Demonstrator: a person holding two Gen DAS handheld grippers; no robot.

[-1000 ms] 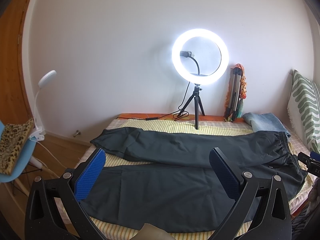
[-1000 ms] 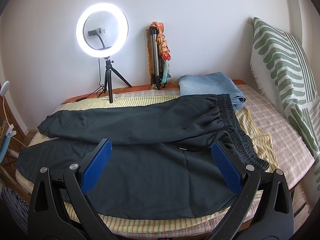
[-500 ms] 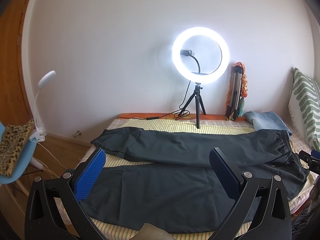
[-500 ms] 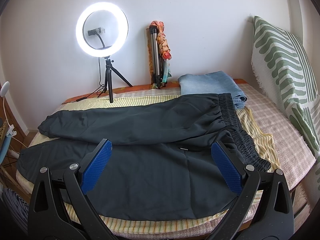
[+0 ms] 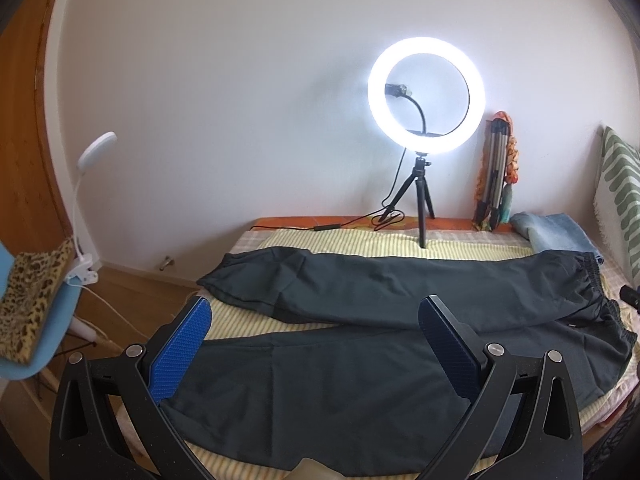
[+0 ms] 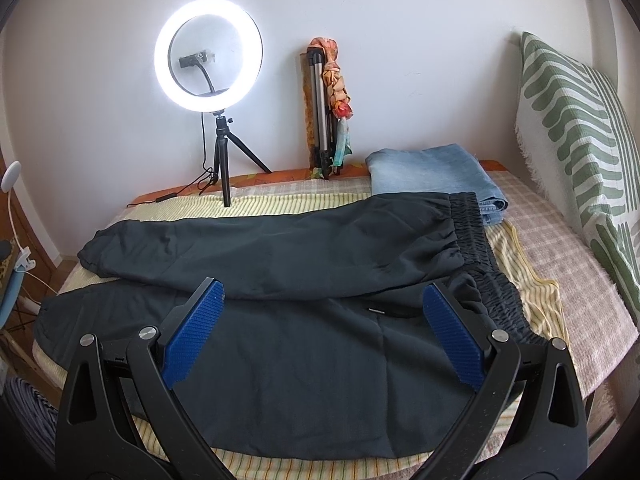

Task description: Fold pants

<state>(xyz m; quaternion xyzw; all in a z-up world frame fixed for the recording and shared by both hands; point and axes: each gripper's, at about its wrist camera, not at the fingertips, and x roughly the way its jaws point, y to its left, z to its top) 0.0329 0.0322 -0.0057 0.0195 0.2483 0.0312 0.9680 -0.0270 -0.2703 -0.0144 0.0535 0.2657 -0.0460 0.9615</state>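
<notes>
Hovering above the near edge of the bed [image 6: 580,288], both tools are waiting with nothing between the pads: the left gripper [image 5: 316,344] is standing with jaws wide apart, and the right gripper [image 6: 324,328] is likewise spread and empty. The dark pants [image 6: 280,320] are lying flat across the striped cloth [image 6: 532,280], legs running toward 9 o'clock and the elastic waistband [image 6: 476,248] sitting toward 3 o'clock; the two legs are splaying slightly, the far one angling toward 10 o'clock in the left wrist view. The step in hand appears to be the first lengthwise fold, one leg laid over the other. To do it well, the right tool should probably be pinching the waistband at its near corner while the left is taking the near cuff, both biting only that leg's fabric and not the cloth beneath; lifting together and carrying toward 12 o'clock, keeping the fabric taut between them, should be limiting wrinkles. The thin, slippery-looking fabric may be sliding out of a shallow pinch. Folded jeans [image 6: 432,172] are sitting at 1 o'clock just beyond the waistband, and the ring light [image 6: 209,56] is glowing at 11 o'clock, so the carried leg should be stopping short of both. A small pale tab is showing near the crotch seam, too small to read; no brand or writing is legible anywhere.
</notes>
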